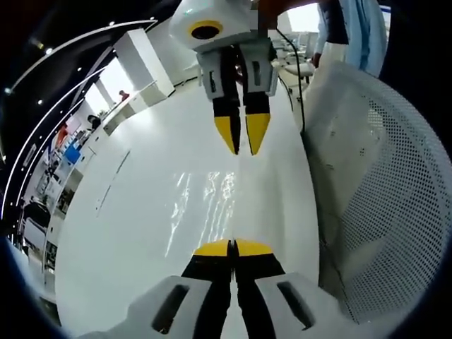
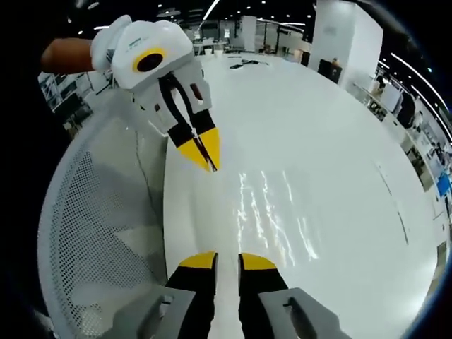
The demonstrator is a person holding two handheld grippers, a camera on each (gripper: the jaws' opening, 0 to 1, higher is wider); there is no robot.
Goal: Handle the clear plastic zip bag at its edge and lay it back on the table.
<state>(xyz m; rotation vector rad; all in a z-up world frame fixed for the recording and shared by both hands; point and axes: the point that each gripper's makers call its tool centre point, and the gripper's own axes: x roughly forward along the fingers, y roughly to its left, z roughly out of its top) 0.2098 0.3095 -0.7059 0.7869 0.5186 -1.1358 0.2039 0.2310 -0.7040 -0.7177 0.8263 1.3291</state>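
Here the clear plastic zip bag (image 1: 212, 205) lies flat on the white table (image 1: 141, 233) near its edge beside a white mesh chair (image 1: 381, 183). The left gripper (image 1: 232, 246) has its jaws pressed together at the bag's edge; the right gripper (image 2: 227, 258) holds its jaws slightly parted over the bag's opposite edge.

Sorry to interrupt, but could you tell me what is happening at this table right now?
A person is working a clear plastic zip bag with two handheld claws over a white table. The left claw looks shut on the bag's near edge, and the right claw meets the bag from the opposite side, its jaws slightly apart. The bag appears spread flat on the tabletop between them. A white mesh chair back stands beside the table.
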